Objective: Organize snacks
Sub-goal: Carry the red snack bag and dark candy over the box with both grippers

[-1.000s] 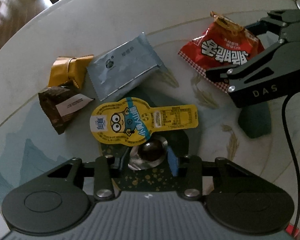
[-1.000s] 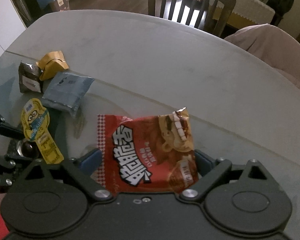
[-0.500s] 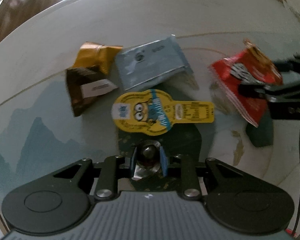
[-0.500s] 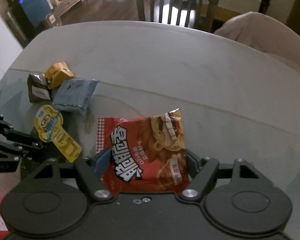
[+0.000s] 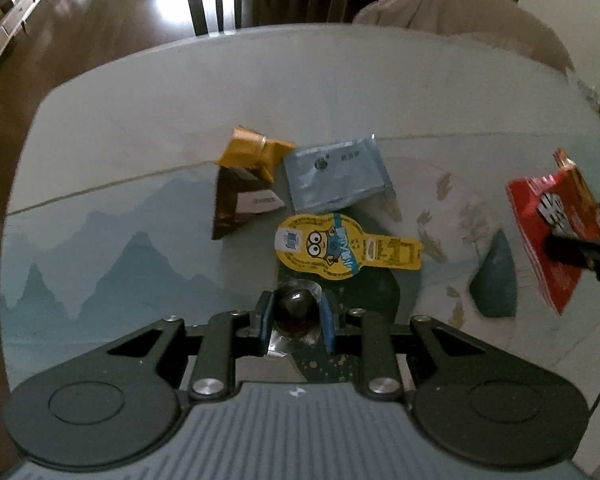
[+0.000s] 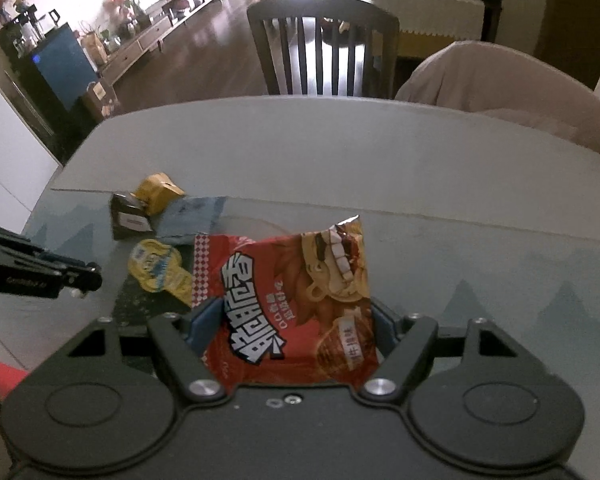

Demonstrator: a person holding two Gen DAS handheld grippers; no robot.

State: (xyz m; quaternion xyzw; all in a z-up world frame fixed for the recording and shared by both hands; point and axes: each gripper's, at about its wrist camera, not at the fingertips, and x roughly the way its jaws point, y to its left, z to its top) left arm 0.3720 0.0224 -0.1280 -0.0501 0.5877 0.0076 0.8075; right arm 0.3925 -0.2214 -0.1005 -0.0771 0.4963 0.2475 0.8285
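The left gripper [image 5: 294,322] has its blue fingers [image 5: 263,320] closed on a small dark jelly cup [image 5: 295,312], foil rim showing below, held just this side of the yellow cartoon-lidded packet [image 5: 344,248], which serves as the landmark here. That packet lies flat on the table [image 5: 140,120]. Beyond it, a grey-blue sachet [image 5: 336,178] lies almost touching; to its far left, a dark brown wedge packet [image 5: 236,208] sits with a gold wrapped snack [image 5: 256,152] against its top edge.

The right gripper [image 6: 288,332] is clamped across the lower sides of a red chip bag [image 6: 292,304], well to the right of the yellow packet, and the bag looks clear of the table. Gripping low across the width likely keeps the puffy bag from slipping out.

Each hand carrying one snack suggests both are being taken to a sorting spot, which is not in view.
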